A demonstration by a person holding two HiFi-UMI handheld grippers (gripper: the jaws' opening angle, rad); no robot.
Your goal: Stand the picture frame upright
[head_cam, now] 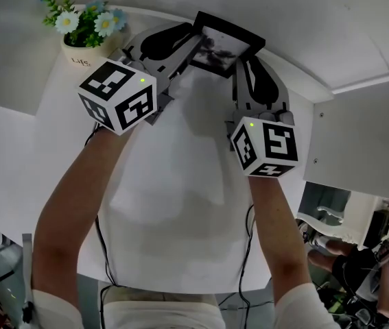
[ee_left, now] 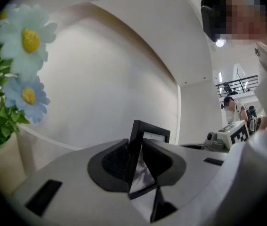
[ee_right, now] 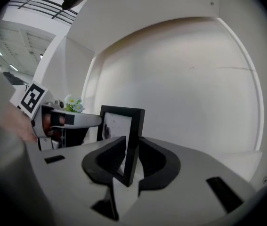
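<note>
White table (head_cam: 180, 204): round and bare across the middle, with everything at its far side
Left gripper (ee_left: 135, 166): jaws drawn close together, pads pinching the left side of the picture frame (head_cam: 223, 41), one pad on its face and one on its back
Right gripper (ee_right: 131, 161): jaws also narrow, set round the frame's right side bar; both pads look to lie against it, though the hold seems light
Picture frame: black, with a pale print inside; held between the two grippers near the table's far rim, close to upright in both gripper views, face turned toward the person; I cannot tell whether its lower edge rests on the table
Flower pot (head_cam: 84, 55): pale pot of white and blue daisies, just beside the left gripper and clear of the frame
Step in hand: the frame seems already raised and is being steadied in place, so the task looks nearly done
Next move calls for: making sure the bottom edge, and whatever prop is behind it (not seen), bears on the table, then easing the pads off one side at a time, straight outward, without nudging the frame
Risk: a light frame may tip as the pads let go, and the left gripper must back out close to the pot
</note>
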